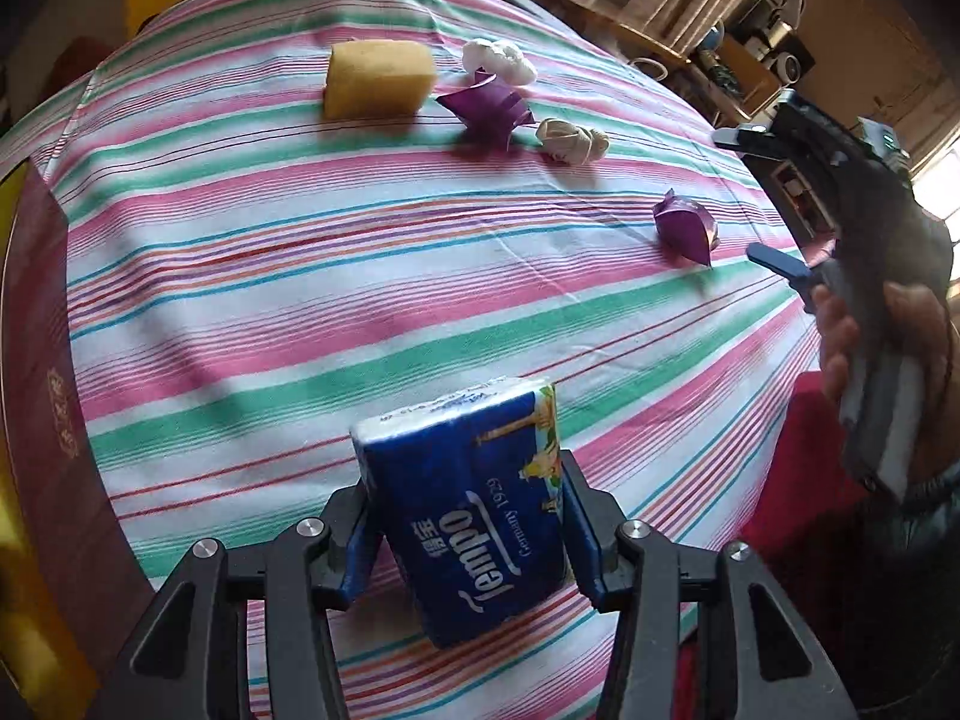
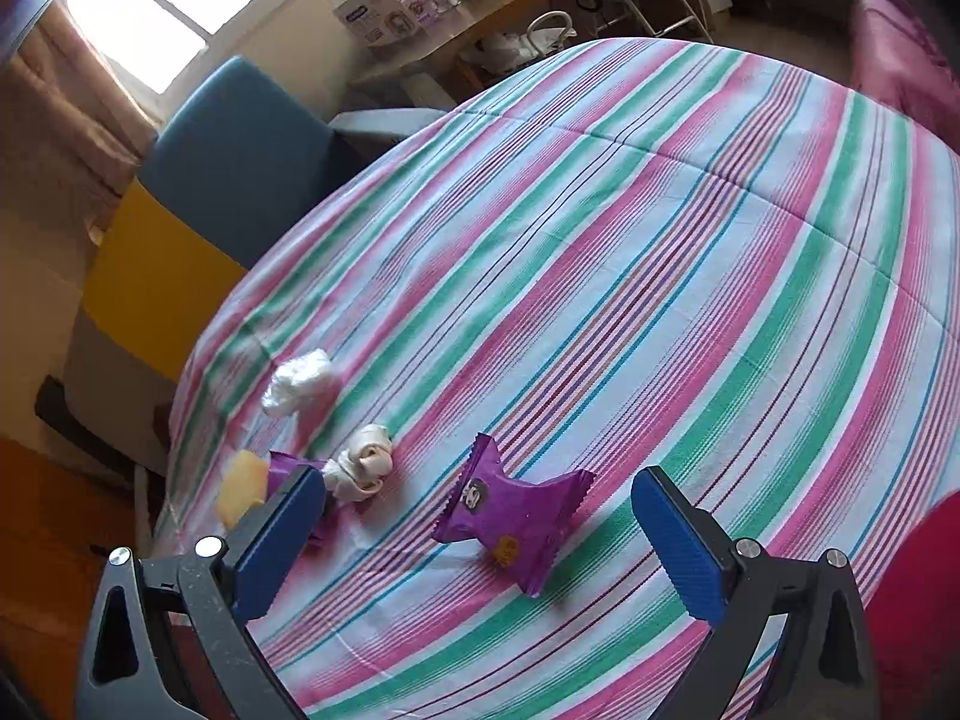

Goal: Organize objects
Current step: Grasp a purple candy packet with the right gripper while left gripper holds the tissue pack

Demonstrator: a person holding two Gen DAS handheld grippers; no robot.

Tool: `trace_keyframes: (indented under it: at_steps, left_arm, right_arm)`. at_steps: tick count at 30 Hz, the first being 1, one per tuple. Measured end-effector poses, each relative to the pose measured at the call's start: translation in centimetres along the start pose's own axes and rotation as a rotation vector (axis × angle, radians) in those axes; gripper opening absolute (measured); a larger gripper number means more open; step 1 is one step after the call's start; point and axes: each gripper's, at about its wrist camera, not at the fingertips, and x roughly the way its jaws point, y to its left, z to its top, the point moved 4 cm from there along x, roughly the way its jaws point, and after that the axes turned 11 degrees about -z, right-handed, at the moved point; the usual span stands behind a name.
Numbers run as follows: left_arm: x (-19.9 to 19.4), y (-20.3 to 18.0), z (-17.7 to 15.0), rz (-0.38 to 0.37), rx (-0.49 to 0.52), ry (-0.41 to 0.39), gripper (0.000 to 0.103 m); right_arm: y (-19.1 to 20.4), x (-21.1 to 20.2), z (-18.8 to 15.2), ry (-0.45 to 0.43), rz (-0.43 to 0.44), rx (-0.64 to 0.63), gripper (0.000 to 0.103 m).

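My left gripper [image 1: 465, 531] is shut on a blue Tempo tissue pack [image 1: 474, 510] and holds it just above the striped tablecloth [image 1: 300, 276]. My right gripper [image 2: 480, 534] is open, with a purple snack packet [image 2: 510, 516] lying on the cloth between its fingers. In the left wrist view the right gripper [image 1: 750, 198] shows at the right edge, beside that purple packet [image 1: 687, 228]. Farther away lie a yellow sponge [image 1: 378, 78], a second purple packet [image 1: 489, 105], a cream knotted bundle [image 1: 570, 141] and a white crumpled bundle [image 1: 498, 60].
A blue chair [image 2: 240, 162] and a yellow panel [image 2: 150, 276] stand beyond the table's far edge. Wooden shelves with boxes and devices [image 1: 750, 48] line the wall. A red cloth [image 2: 924, 588] sits at the near right. A dark red table edge [image 1: 48, 360] shows at left.
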Motion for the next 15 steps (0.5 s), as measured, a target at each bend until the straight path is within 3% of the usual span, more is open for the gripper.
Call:
trace_keyframes:
  at_steps: [4,10,15]
  left_arm:
    - [0.3,0.0,0.4,0.022,0.020,-0.015,0.052]
    - [1.3,-0.3,1.0,0.077,0.072,-0.073,0.051]
    - [1.5,-0.4,1.1,0.099,0.110,-0.109,0.051]
  right_arm:
    - [0.7,0.9,-0.2,0.008,-0.032,-0.075,0.103]
    - [1.6,1.6,0.3,-0.062,-0.117,-0.192,0.103]
    - [3.4,2.7,-0.4,-0.083,-0.175,-0.365,0.103]
